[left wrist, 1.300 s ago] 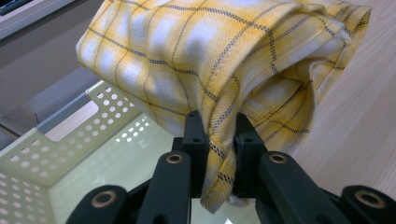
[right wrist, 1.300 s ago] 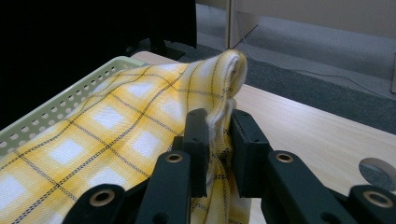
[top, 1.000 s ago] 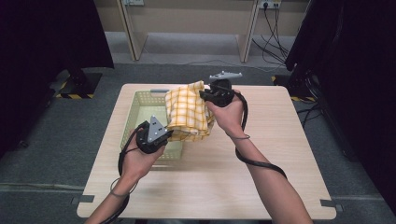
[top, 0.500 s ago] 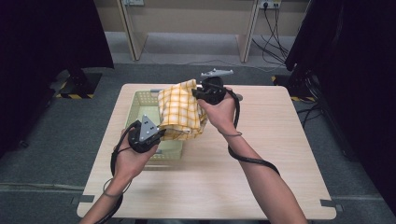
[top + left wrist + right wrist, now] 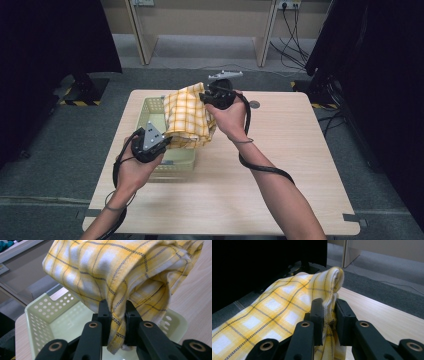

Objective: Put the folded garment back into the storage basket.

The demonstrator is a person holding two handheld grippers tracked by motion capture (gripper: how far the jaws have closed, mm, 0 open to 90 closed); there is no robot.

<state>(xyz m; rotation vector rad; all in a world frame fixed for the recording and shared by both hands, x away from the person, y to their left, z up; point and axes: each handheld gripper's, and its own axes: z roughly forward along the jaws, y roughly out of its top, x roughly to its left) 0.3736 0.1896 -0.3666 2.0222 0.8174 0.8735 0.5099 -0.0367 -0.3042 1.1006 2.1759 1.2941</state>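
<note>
A yellow checked cloth hangs bunched in the air over a pale green perforated basket on the table's left half. My left gripper is shut on the cloth's near lower edge; a fold of the cloth is pinched between its jaws. My right gripper is shut on the cloth's far upper corner, above the basket's far right side, and in the right gripper view the cloth drapes away to the left from the jaws. Below the left gripper's jaws lies the basket's inside.
The light wooden table has open room on its right half and along the near edge. A small round grommet sits near the far edge. Each gripper trails a black cable. Dark curtains and grey floor surround the table.
Both hands have carried the cloth to the left, from beside the basket's right rim to over the basket. Both grips have stayed the same.
</note>
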